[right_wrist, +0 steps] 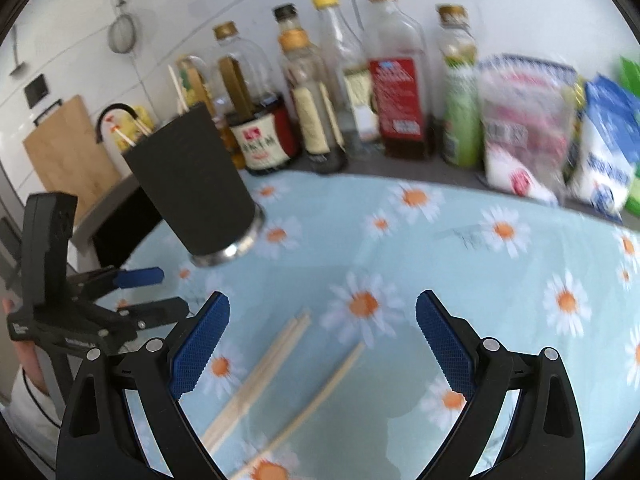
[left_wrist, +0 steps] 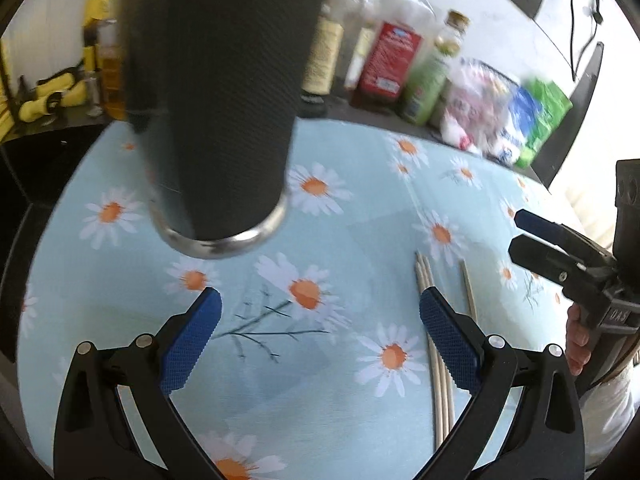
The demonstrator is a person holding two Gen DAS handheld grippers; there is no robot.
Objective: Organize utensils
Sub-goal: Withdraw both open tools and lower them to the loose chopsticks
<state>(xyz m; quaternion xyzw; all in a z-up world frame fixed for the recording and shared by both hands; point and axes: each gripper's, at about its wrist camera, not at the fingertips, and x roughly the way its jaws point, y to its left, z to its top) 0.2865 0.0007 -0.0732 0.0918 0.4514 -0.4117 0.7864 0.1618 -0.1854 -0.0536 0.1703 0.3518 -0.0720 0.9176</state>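
A black utensil holder (left_wrist: 216, 112) with a metal base stands on the daisy tablecloth (left_wrist: 340, 208), ahead of my left gripper (left_wrist: 320, 300), which is open and empty. In the right wrist view the holder (right_wrist: 196, 184) has a few chopsticks (right_wrist: 178, 94) poking out of its top. Loose wooden chopsticks (right_wrist: 272, 364) lie on the cloth between the fingers of my right gripper (right_wrist: 322, 304), open and empty, with one single chopstick (right_wrist: 324, 392) beside them. The same chopsticks (left_wrist: 440, 364) run under the left gripper's right finger. Each gripper shows in the other's view: right gripper (left_wrist: 520, 238), left gripper (right_wrist: 168, 290).
A row of oil and sauce bottles (right_wrist: 396, 92) lines the back of the counter, with plastic packets (right_wrist: 528, 120) to their right. A wooden cutting board (right_wrist: 68, 148) leans at the left, beyond the table's left edge. A person's hand (left_wrist: 578, 340) holds the right gripper.
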